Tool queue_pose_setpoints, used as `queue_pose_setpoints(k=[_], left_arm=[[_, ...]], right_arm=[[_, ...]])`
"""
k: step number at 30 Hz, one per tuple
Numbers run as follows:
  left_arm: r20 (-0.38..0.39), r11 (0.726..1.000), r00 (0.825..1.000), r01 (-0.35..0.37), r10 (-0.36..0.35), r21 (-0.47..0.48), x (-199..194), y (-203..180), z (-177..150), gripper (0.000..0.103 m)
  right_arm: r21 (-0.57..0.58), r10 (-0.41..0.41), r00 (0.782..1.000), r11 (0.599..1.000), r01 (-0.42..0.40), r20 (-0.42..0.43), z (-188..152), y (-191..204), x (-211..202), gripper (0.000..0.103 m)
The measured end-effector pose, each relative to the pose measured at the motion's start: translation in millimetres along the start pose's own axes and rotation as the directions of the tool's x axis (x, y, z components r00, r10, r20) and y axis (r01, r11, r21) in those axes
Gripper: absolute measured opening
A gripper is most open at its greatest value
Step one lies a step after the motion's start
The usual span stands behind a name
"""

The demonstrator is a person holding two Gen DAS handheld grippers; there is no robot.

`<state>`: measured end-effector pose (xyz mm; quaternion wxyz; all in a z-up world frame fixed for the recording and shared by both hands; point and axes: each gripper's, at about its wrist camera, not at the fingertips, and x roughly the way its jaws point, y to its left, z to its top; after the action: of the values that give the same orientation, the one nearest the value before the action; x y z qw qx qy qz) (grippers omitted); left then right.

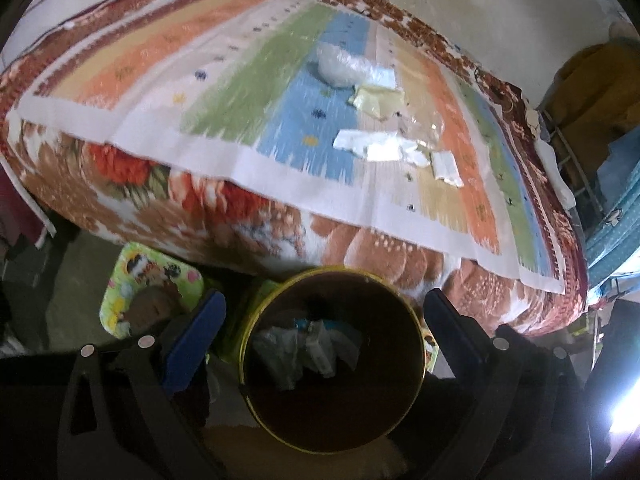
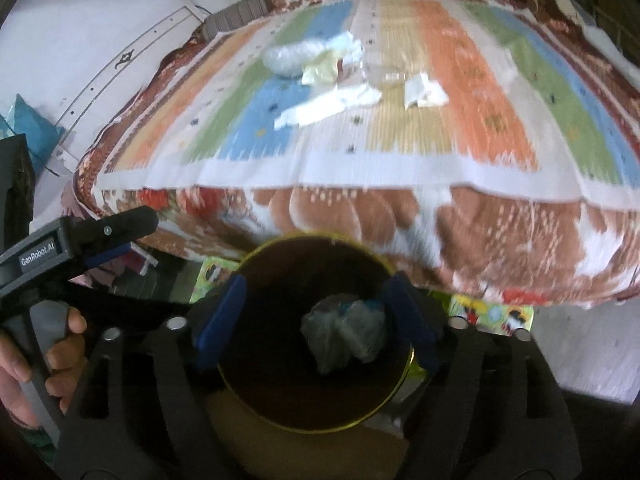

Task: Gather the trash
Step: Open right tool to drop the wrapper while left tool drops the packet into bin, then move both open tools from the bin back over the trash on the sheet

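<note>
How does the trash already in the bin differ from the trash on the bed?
The trash in the bin is one crumpled clump in shadow; the trash on the bed lies scattered in several bright pieces on the striped cover. The bin clump sits low inside the round bin, below both open grippers; the bed pieces lie farther off, out of either gripper's grasp. Both look like pale wrappers, paper and plastic.

Striped mat [image 1: 248, 92] up top, running orange, cream, green, blue and white with tiny dark motifs. Under it a blanket [image 1: 224, 208] of rust-red and brown flowers on white. White and pale-yellow scraps [image 1: 376, 100]. Dark bin [image 1: 334, 420], yellow-rimmed. Blue finger pads [image 2: 222, 320].
</note>
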<state>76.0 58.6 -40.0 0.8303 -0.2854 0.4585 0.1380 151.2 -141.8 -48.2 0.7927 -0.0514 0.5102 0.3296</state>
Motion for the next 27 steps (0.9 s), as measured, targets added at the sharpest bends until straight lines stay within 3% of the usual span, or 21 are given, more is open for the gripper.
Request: queue_pose_setpoints(k=[7, 13, 17, 27], left_arm=[[0.035, 1.000, 0.999, -0.009, 0.008, 0.027, -4, -3, 32, 0.097], [0.027, 0.995, 1.000, -0.017, 0.014, 0.098, 5, -9, 69, 0.097], [0.014, 0.997, 1.000, -0.014, 0.013, 0.070, 13, -4, 93, 0.097], [0.017, 0.997, 0.997, 0.073, -0.073, 0.011, 38, -3, 140, 0.097]], right_arm=[[-0.026, 0.020, 1.000, 0.999, -0.020, 0.023, 34, 1, 2, 0.094], [-0.071, 0.000, 0.999, 0.997, 0.003, 0.046, 67, 5, 10, 0.094], [-0.068, 0.010, 0.999, 0.998, -0.007, 0.045, 85, 2, 17, 0.094], [-0.102, 0.022, 0.996, 0.995, -0.012, 0.090, 117, 8, 30, 0.094]])
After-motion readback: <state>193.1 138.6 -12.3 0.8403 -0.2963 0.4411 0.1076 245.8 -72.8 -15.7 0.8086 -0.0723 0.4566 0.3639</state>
